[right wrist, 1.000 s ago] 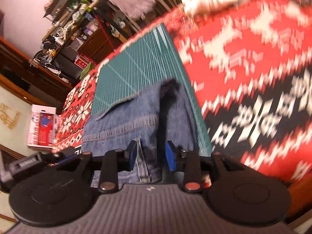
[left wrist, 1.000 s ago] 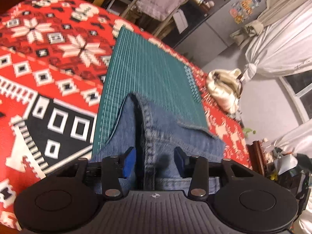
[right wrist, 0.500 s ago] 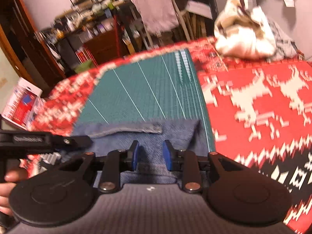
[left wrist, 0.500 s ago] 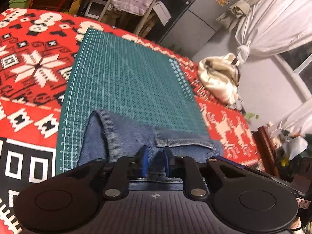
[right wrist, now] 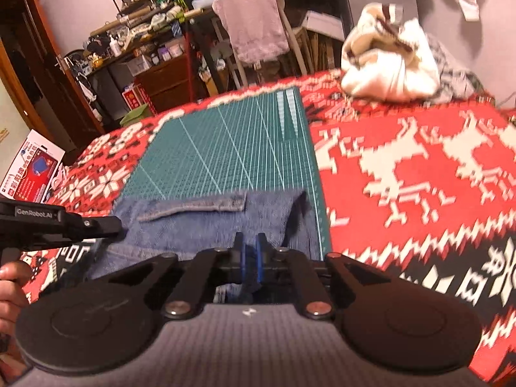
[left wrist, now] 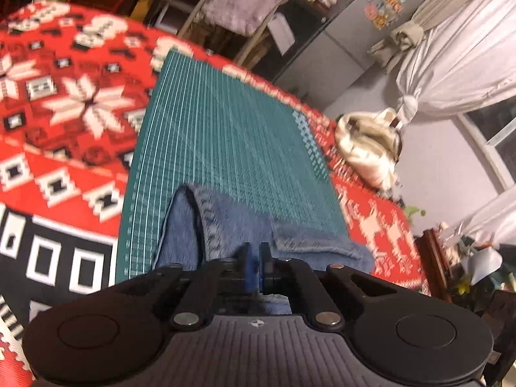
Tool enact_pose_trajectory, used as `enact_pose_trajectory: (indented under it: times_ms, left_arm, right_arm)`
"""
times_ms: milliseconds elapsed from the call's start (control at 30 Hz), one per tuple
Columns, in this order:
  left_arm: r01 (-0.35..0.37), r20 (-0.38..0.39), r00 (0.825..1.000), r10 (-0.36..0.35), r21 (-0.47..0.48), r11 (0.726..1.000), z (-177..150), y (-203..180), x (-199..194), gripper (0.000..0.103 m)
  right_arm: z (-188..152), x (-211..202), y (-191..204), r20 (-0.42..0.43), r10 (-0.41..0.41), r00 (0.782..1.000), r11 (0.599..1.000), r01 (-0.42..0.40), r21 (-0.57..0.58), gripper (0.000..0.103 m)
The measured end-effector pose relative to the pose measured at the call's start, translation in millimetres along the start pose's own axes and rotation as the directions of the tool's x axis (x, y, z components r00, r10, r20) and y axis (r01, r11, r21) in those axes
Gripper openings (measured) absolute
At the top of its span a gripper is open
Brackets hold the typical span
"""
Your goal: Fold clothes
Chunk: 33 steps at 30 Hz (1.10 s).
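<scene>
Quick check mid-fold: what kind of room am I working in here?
Most likely a lived-in home room, not a lab. The denim garment lies on a green cutting mat over a red patterned blanket; behind are cluttered shelves, a towel-draped chair and white curtains.

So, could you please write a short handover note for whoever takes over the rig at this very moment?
Left gripper: shut on the denim garment.
Right gripper: shut on the same garment, near its right edge.
The garment lies at the near end of the green cutting mat, on the red patterned blanket.
Done: both grips taken.
Left: probably carry the held edge forward over the mat to make the fold, then release.
</scene>
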<state>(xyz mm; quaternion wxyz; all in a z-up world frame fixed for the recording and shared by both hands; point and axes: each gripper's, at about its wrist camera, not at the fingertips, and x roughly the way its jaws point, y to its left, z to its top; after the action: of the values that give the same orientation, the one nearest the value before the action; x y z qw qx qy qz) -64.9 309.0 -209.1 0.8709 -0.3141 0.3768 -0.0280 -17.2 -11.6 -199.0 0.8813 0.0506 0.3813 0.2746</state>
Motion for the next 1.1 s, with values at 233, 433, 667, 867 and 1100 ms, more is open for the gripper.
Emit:
enact_pose_trajectory:
  times_ms: [233, 433, 667, 867, 1100]
  left_arm:
    - [-0.046, 0.013, 0.999, 0.046, 0.022, 0.999, 28.8, 1.6, 20.2, 0.005]
    - [0.014, -0.023, 1.0, -0.017, -0.114, 0.993, 32.7, 40.8, 35.6, 0.003]
    - [-0.014, 0.016, 1.0, 0.015, -0.043, 0.999, 21.2, 33.0, 24.4, 0.003]
    - [-0.041, 0.021, 0.999, 0.042, -0.028, 0.999, 17.3, 21.2, 5.3, 0.003]
    - [0.06, -0.012, 0.998, -0.06, 0.036, 0.998, -2.2, -21.7, 5.1, 0.003]
  right_arm:
    - [24.3, 13.0, 10.4, 0.046, -0.008, 0.999, 0.999, 0.01, -0.046, 0.007]
    - [11.4, 37.0, -0.4, 0.018, -0.009, 1.0, 0.999, 0.01, -0.045, 0.004]
    - [-1.8, 29.0, -25.9, 0.006, 0.006, 1.0, 0.999, -0.006, 0.045, 0.0]
    - [-1.0, 11.7, -18.4, 0.011, -0.019, 1.0, 0.999, 0.019, 0.027, 0.003]
    - [5.9, 3.0, 29.6, 0.051, 0.068, 0.996, 0.995, -0.064, -0.073, 0.008]
